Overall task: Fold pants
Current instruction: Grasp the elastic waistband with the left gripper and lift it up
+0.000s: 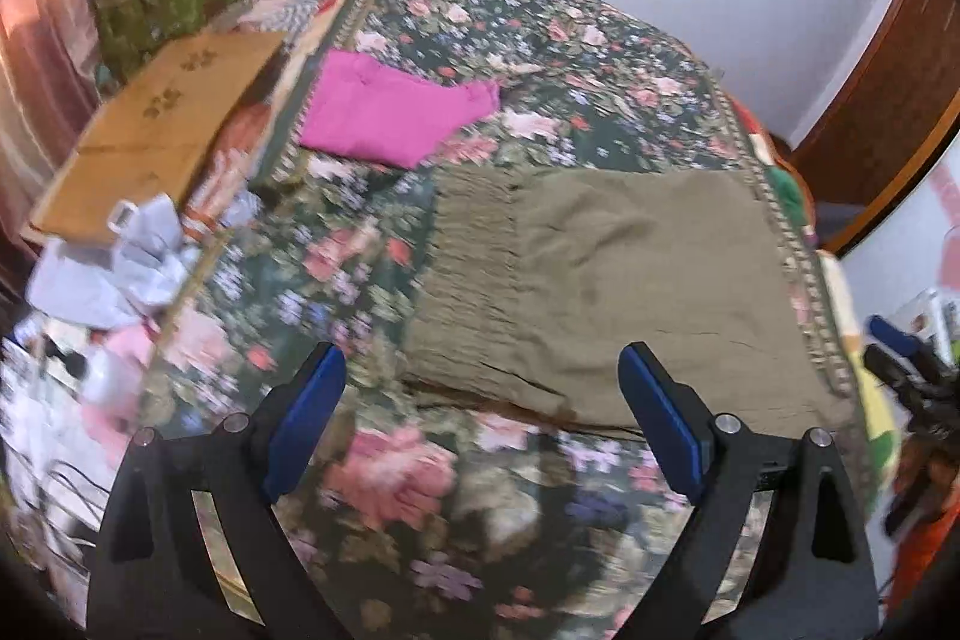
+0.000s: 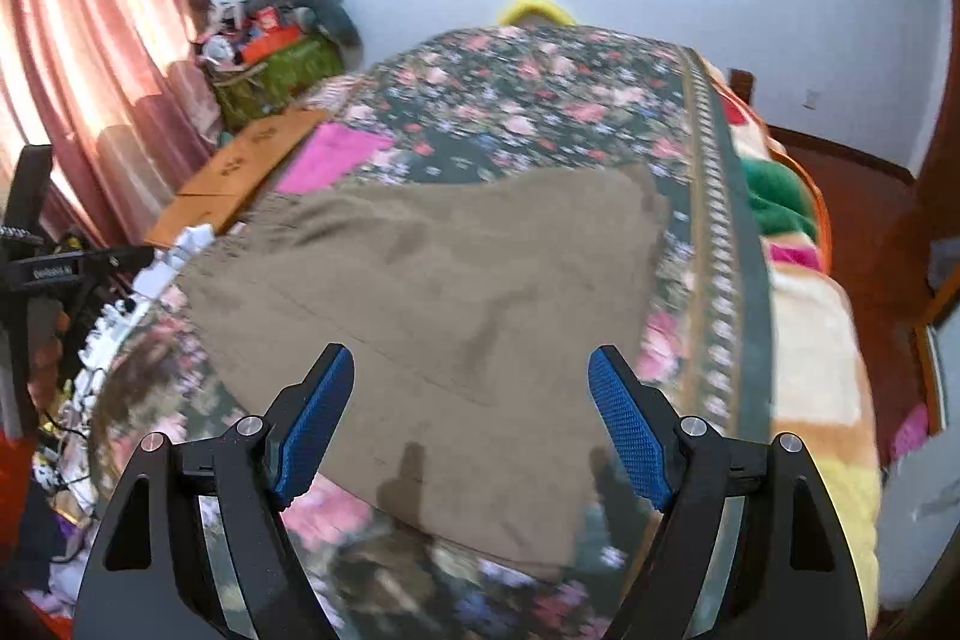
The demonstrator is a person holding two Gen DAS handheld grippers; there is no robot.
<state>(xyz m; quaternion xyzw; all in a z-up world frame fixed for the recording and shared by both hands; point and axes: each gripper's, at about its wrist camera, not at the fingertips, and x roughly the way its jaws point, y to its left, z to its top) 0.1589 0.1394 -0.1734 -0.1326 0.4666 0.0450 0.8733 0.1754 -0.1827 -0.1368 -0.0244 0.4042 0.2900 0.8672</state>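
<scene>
Left wrist view: the left tongs [image 1: 480, 400] hang released, prongs wide apart, above the flowered bedspread [image 1: 420, 490]. Olive pants [image 1: 630, 280] lie folded flat on the bed just ahead of them, the near edge between the blue tips. A pink garment [image 1: 390, 112] lies farther back. Right wrist view: the right tongs [image 2: 471, 400] are also spread, gripping nothing, with the pants [image 2: 450, 292] directly beneath and ahead of them.
</scene>
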